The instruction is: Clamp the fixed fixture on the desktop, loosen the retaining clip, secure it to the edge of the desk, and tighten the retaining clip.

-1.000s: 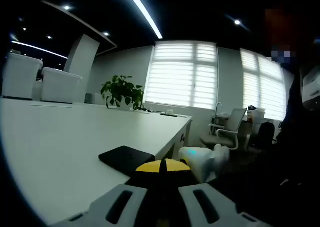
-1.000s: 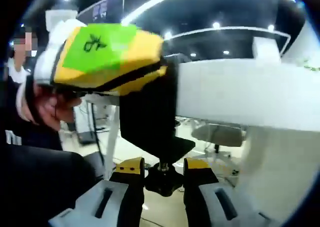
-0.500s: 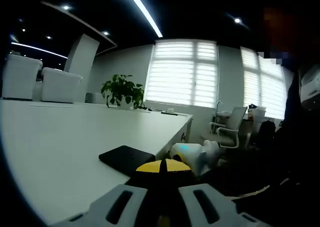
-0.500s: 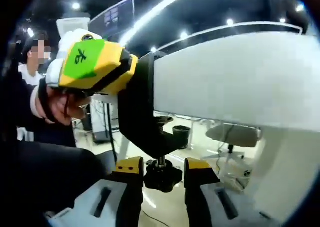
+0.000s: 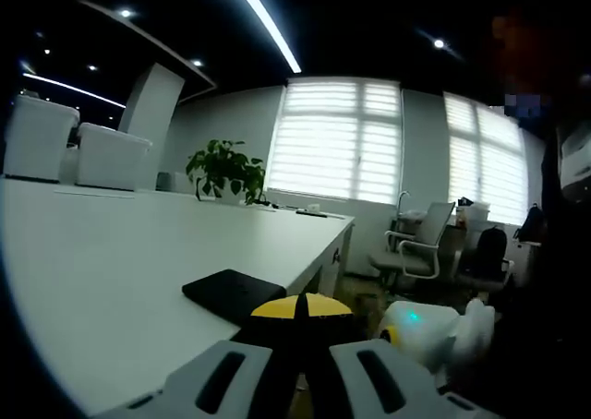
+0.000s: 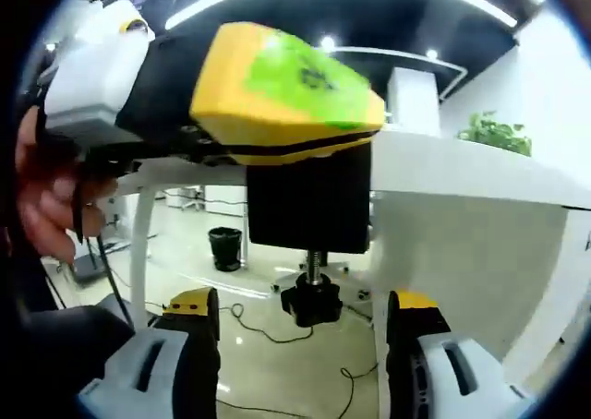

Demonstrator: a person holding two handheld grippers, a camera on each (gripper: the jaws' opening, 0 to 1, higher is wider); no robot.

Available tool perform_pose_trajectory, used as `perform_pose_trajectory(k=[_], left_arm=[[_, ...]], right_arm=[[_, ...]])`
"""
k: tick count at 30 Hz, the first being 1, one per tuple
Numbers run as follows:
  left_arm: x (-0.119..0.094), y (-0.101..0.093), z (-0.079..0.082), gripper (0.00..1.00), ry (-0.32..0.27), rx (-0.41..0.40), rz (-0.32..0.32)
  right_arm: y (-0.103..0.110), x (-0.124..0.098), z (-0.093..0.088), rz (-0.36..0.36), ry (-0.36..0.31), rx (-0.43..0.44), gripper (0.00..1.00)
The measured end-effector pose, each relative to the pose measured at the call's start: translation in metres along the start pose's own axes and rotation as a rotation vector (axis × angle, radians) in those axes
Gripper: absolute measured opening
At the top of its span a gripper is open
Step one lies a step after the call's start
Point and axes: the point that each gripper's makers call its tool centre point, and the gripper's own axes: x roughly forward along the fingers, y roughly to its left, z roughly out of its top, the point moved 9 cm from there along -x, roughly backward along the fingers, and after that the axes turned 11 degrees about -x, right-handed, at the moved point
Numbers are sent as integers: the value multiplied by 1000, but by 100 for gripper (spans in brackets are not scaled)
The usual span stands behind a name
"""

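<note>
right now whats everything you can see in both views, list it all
desk: 1, white, across the left gripper view; its edge seen from below in the right gripper view
clamp fixture: 1, black, on the desk edge, pad lying on the desktop
screw knob: 1, black, under the clamp
potted plant: 1, green, far end of the desk
office chair: 1, white, by the window
window blinds: several, white, back wall
bin: 1, black, on the floor
left gripper: yellow and grey, jaws shut on the clamp fixture
right gripper: jaws open either side of the screw knob
</note>
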Motion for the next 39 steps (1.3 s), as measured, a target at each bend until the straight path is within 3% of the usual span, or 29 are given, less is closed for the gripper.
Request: perform_pose_trajectory(k=[8, 15, 19, 20, 23, 27, 29, 33, 39], left_arm=[[0, 0, 0, 1, -8, 5, 3], [0, -1, 0, 1, -12, 5, 3], [0, -1, 0, 1, -11, 5, 2], [0, -1, 0, 1, -10, 5, 3], [0, 0, 0, 1, -9, 6, 2], [1, 0, 0, 1, -10, 4, 2], [1, 1, 0, 1, -10, 6, 1], [0, 1, 0, 1, -8, 7, 0], [1, 0, 0, 1, -6, 1, 5]], right_arm=[[0, 10, -3, -69, 56, -66, 68], [-1, 12, 4, -86, -10, -91, 38], [4, 10, 5, -76, -6, -116, 32], [5, 22, 3, -78, 0, -116, 30], [0, 18, 2, -73, 6, -25, 24], [2, 19, 3, -52, 15, -124, 23], [0, 15, 2, 6, 1, -78, 23], [-11, 11, 0, 131, -45, -67, 23], [-32, 12, -4, 414, -133, -32, 23]])
